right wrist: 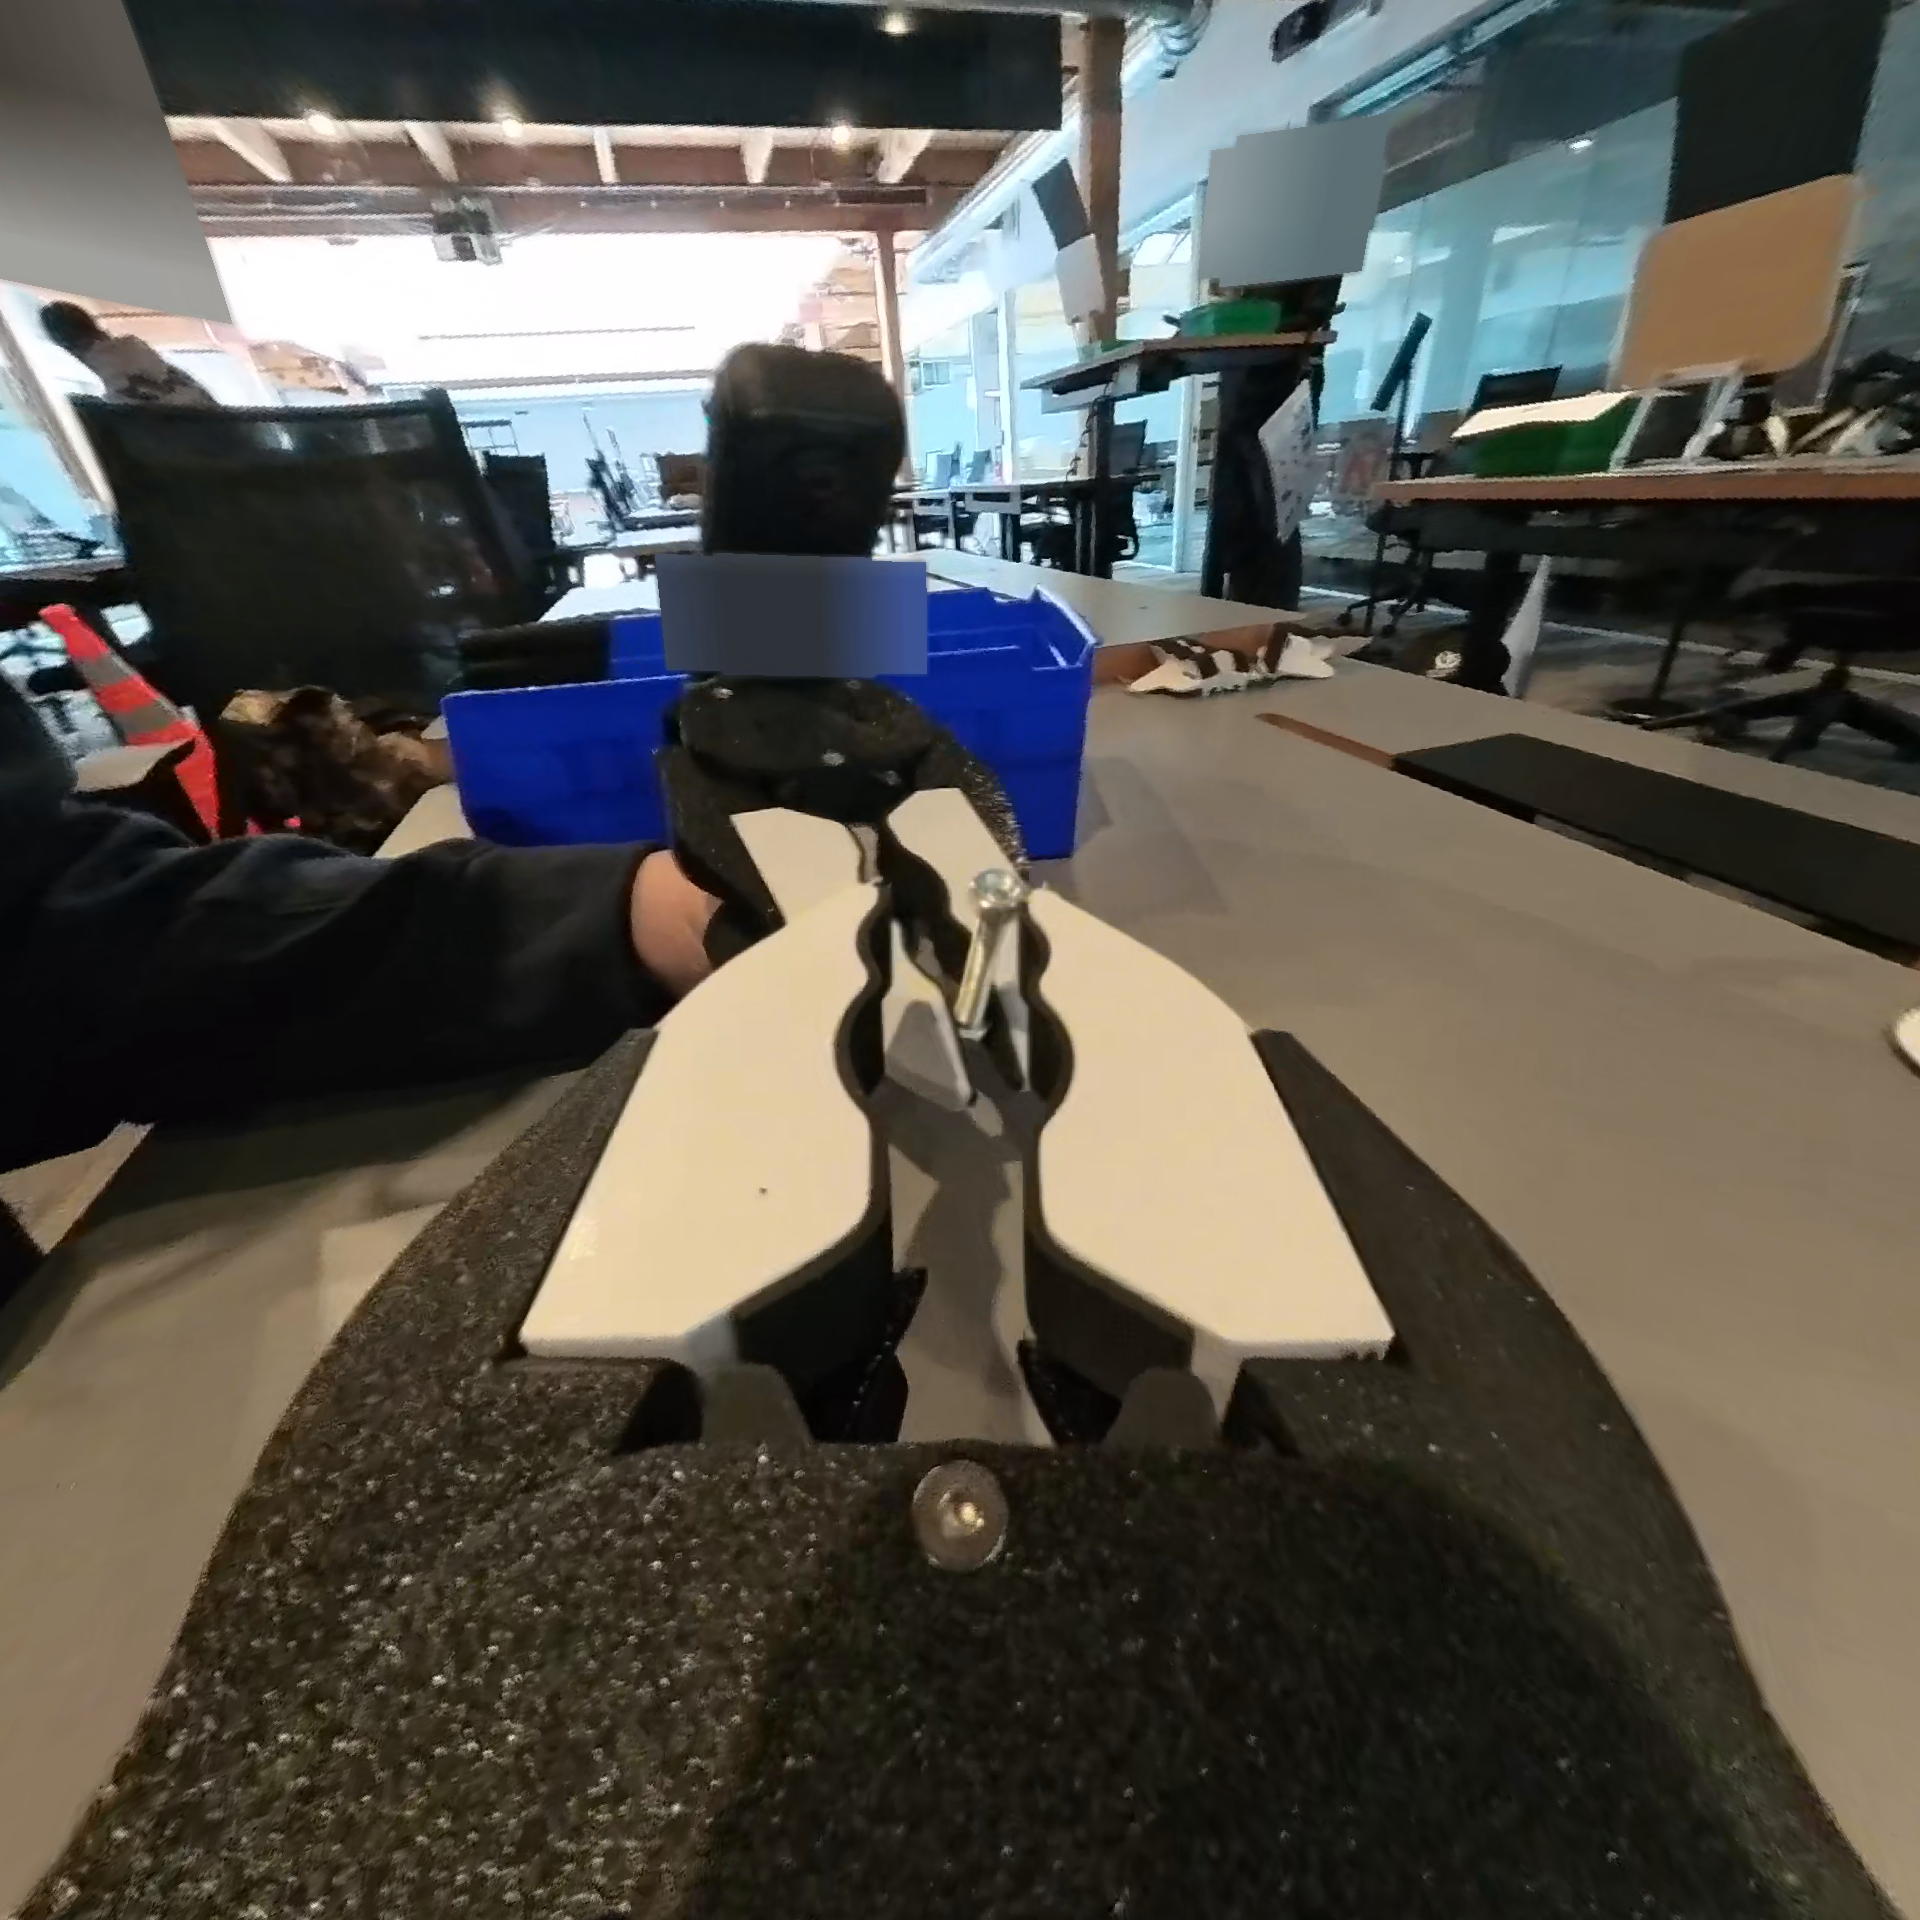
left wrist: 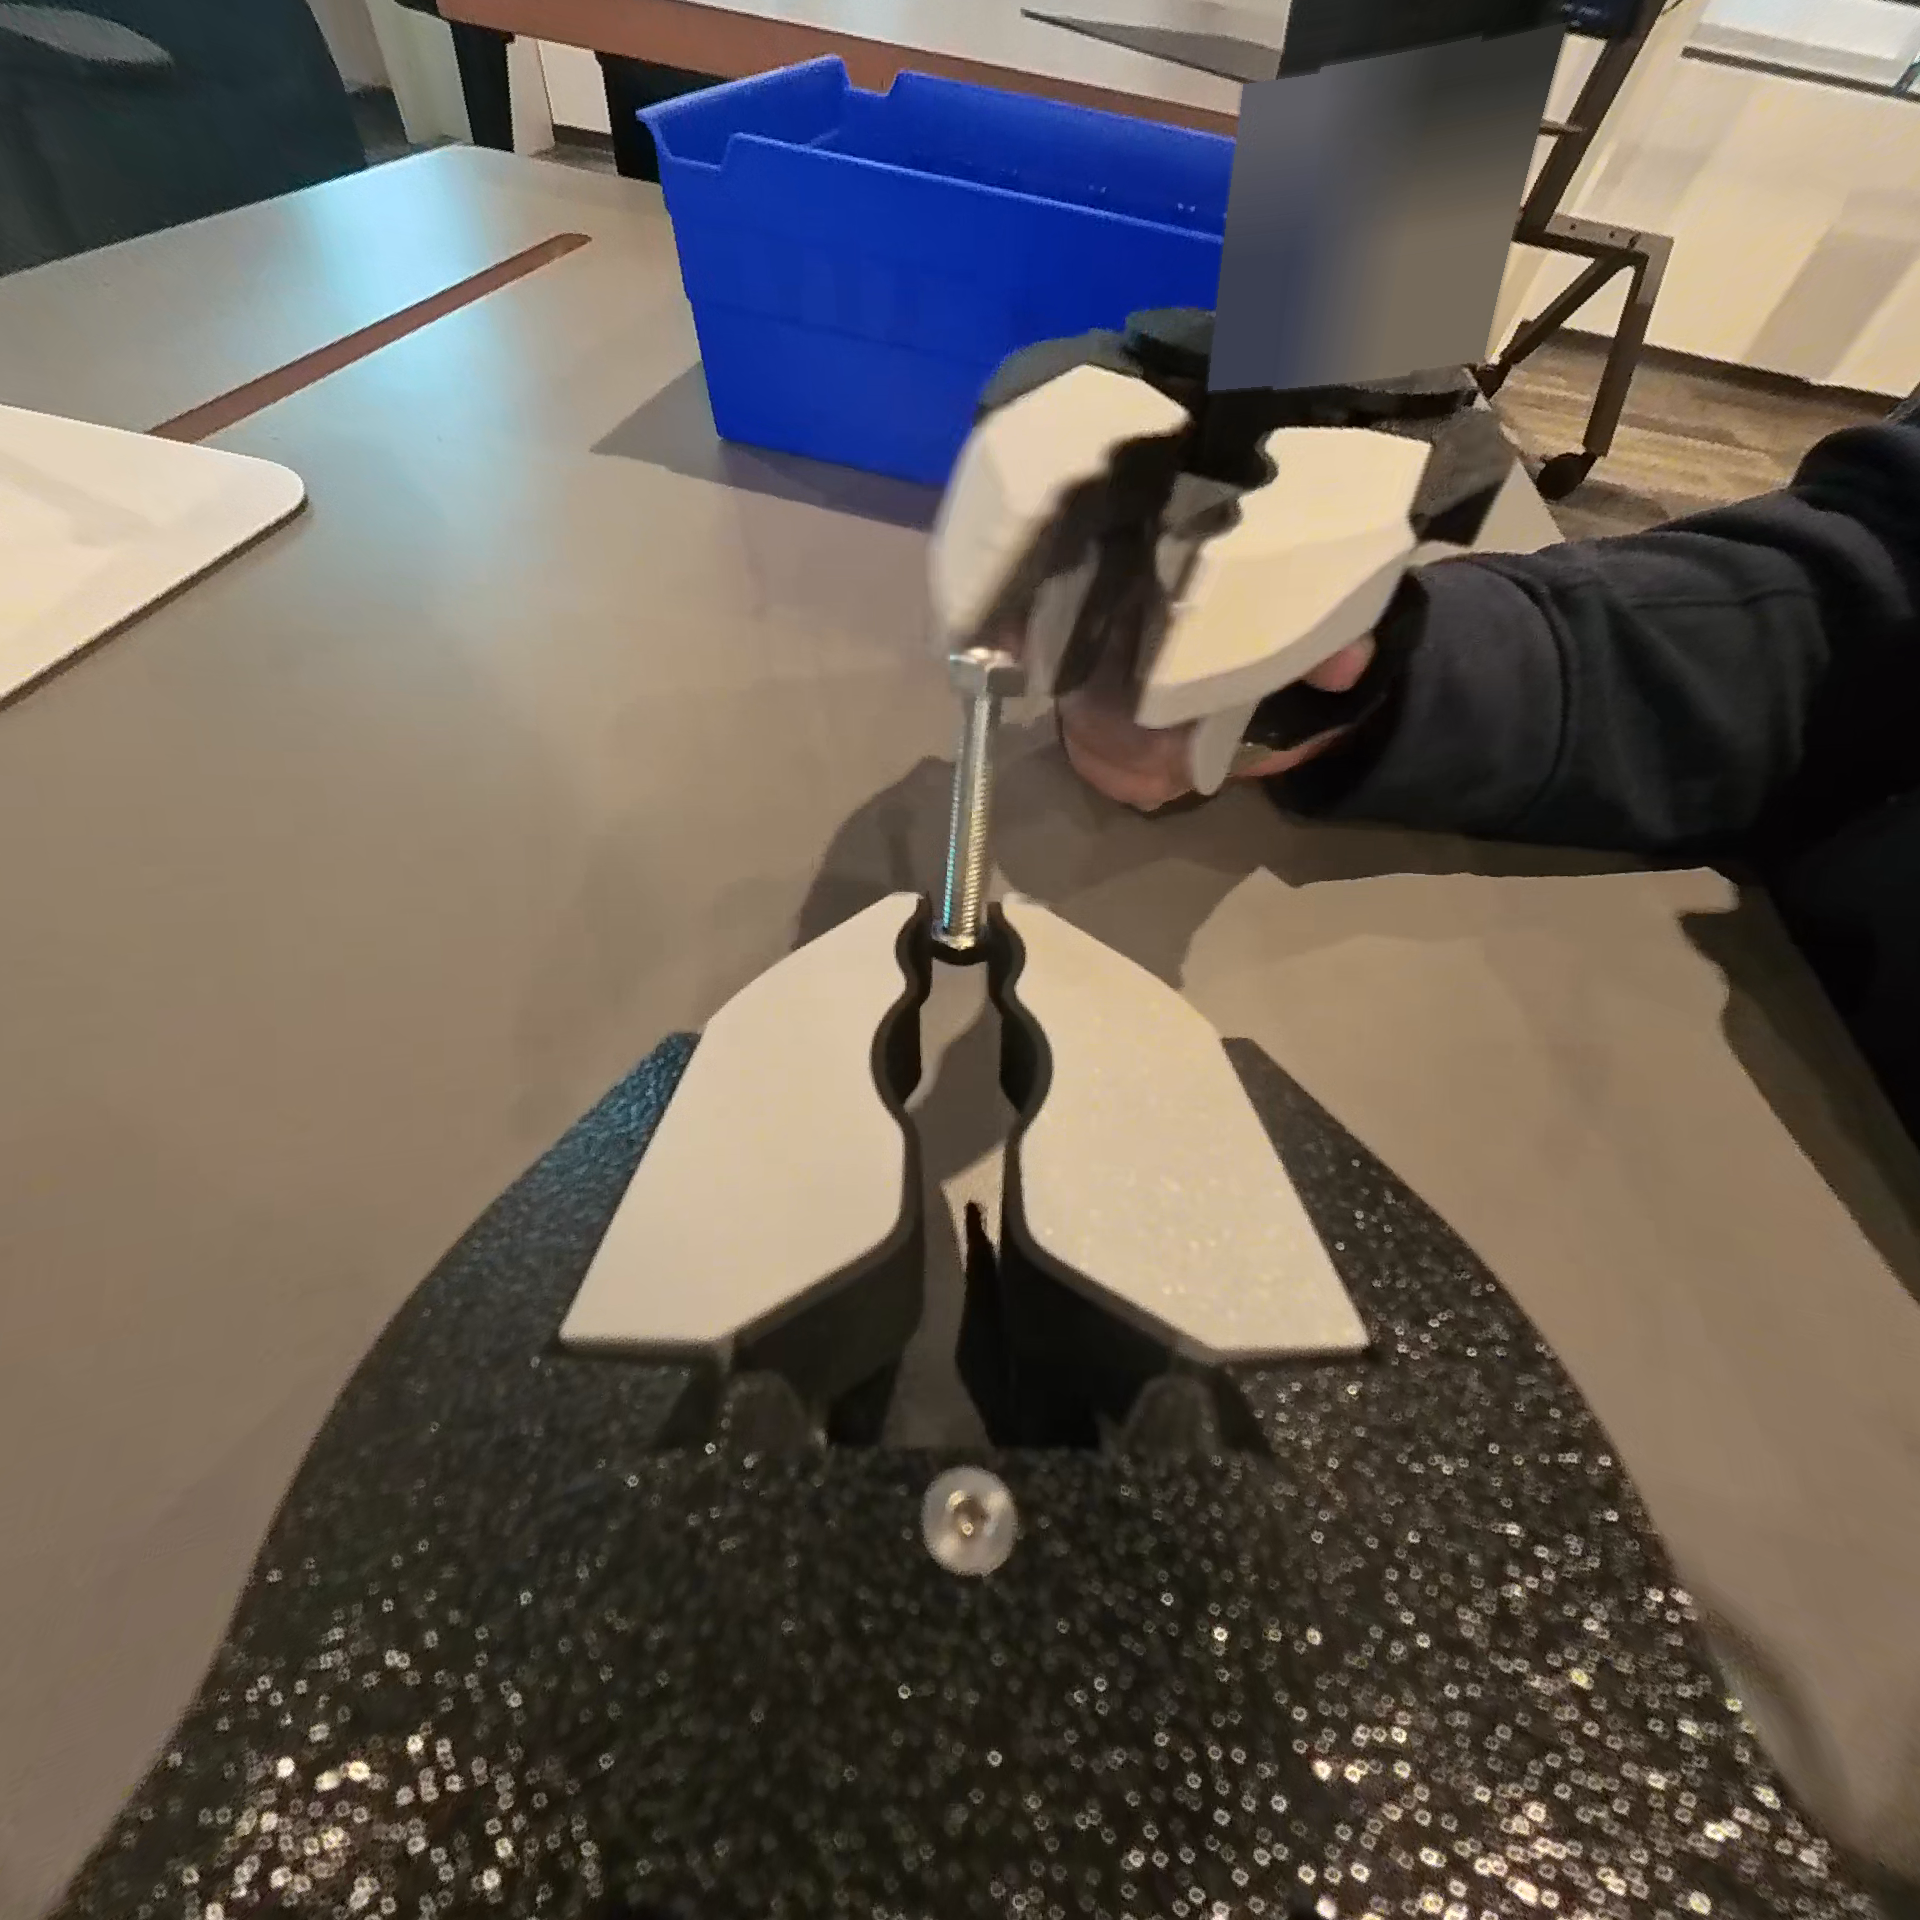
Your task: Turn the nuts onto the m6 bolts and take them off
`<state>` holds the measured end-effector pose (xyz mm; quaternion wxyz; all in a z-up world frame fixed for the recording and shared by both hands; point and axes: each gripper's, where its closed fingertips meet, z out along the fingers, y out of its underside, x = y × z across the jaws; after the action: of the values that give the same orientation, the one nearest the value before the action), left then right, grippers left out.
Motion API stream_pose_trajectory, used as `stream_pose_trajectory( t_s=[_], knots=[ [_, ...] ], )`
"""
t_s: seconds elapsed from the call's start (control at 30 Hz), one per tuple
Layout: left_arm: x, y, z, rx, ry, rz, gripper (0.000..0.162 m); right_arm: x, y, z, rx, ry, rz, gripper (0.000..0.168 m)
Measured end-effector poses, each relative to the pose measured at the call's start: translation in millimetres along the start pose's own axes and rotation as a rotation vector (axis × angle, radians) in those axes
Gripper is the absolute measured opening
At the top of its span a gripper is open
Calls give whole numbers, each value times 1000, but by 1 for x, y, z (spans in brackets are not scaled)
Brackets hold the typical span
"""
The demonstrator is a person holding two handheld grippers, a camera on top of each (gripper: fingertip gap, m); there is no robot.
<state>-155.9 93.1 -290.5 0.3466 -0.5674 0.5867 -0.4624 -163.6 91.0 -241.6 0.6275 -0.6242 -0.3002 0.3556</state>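
Observation:
A silver bolt [left wrist: 966, 810] stands nearly upright above the grey table [left wrist: 416, 831], head up. My left gripper [left wrist: 961, 925] is shut on its threaded lower end. My right gripper [left wrist: 1081, 675], blurred, is at the bolt's head. In the right wrist view the bolt [right wrist: 982, 966] rises between my right gripper's fingertips [right wrist: 1049, 914], its head close to the right-hand one. The right gripper [right wrist: 956, 902] has its jaws wider apart than the head. The left gripper [right wrist: 971, 1049] shows beyond, clamped on the bolt's lower end. I cannot make out a nut.
A blue plastic bin [left wrist: 935, 291] stands on the table behind the grippers and shows in the right wrist view too [right wrist: 561, 758]. A white board [left wrist: 104, 520] lies at the left. A black mat [right wrist: 1662, 821] lies to the right. Dark sleeves [left wrist: 1662, 675] reach in. My hands' fingertips stand some 5 cm from each other.

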Motion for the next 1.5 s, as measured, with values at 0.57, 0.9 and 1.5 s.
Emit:
stream_pose_trajectory(
  t_s=[0.57,0.9,1.5],
  knots=[
    [0,-1,-1,11,8,-10,10,2,-5,-6,42,1,33,24],
    [0,-1,-1,9,10,-11,10,-6,-4,-5,36,-48,33,22],
    [0,-2,-2,16,15,-14,9,-5,2,2,-19,-50,12,13]
  ],
)
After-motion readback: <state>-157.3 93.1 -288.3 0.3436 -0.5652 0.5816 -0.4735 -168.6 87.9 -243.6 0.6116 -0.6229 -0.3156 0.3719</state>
